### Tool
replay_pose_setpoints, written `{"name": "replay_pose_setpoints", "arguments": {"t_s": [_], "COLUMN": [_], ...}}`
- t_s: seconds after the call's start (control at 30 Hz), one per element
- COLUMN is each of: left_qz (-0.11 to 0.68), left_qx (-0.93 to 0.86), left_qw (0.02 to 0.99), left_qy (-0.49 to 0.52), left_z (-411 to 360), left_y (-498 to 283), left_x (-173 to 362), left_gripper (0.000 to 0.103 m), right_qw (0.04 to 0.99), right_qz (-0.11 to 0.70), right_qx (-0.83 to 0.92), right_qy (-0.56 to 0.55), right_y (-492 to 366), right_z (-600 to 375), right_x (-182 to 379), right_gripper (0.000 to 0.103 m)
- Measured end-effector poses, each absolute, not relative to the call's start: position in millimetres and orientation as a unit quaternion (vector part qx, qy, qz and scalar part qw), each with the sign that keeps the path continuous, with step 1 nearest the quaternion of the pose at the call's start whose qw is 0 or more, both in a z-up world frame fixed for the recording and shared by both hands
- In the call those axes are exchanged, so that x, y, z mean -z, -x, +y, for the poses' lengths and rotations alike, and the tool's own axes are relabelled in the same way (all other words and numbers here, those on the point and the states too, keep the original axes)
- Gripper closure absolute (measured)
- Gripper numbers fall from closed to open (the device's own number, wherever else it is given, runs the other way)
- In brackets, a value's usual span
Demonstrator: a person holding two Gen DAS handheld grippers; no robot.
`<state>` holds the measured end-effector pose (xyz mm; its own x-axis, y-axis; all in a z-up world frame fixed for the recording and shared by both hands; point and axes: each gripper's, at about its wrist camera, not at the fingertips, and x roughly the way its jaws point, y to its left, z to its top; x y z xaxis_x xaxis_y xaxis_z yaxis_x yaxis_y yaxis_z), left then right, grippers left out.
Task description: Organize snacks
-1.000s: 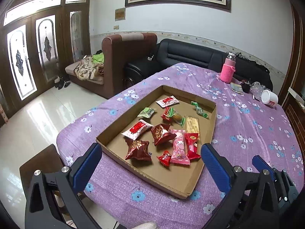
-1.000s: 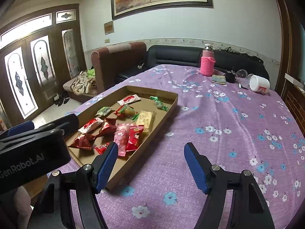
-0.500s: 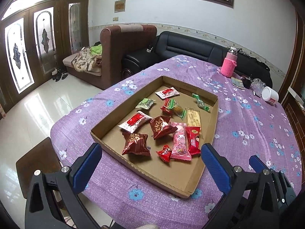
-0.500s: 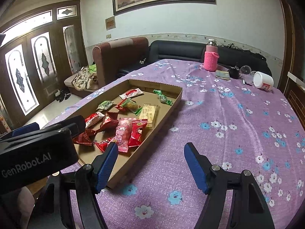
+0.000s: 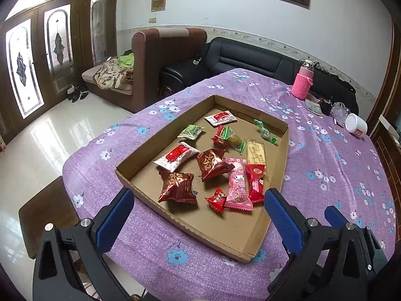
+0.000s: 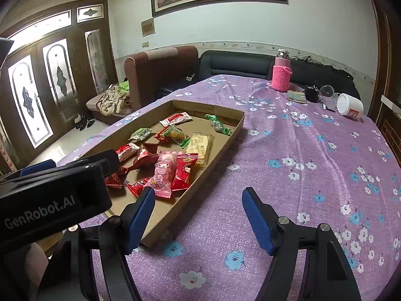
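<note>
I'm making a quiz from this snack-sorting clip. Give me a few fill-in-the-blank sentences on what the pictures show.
1. The snacks lie in a shallow ____ tray.
2. The pink wrapper lies touching a ____ wrapper on its right.
3. Both the left gripper and the right gripper are ____.
4. The bottle wears a knitted ____ sleeve.

Missing words: cardboard; red; open; pink

A purple floral table [image 6: 300,175] carries a cardboard tray [image 5: 140,160], pink bottle [image 6: 282,75] and perhaps a cup [image 6: 349,105].

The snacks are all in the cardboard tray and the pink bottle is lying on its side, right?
Not quite. The pink bottle stands upright at the table's far end, as the right wrist view shows. The snacks are indeed all in the cardboard tray.
</note>
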<state>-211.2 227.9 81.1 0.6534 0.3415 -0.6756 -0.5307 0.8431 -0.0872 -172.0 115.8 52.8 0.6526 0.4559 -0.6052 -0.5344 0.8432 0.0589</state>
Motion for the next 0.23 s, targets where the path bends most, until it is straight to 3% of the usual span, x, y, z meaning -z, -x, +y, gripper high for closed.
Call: {"name": "replay_pose_setpoints", "arguments": {"t_s": [0.23], "left_qz": [0.340], "left_qx": [-0.247], "left_qw": [0.897], "left_qy": [0.135], "left_z": [228.8], "left_y": [210.8], "left_x": [-80.7], "left_gripper": [0.000], "right_qw": [0.906], "right_qz": [0.316], "right_qx": [-0.275], "right_qy": [0.061], "right_y": [171.1], "right_z": [116.6], "right_x": [-52.9], "right_gripper": [0.027]}}
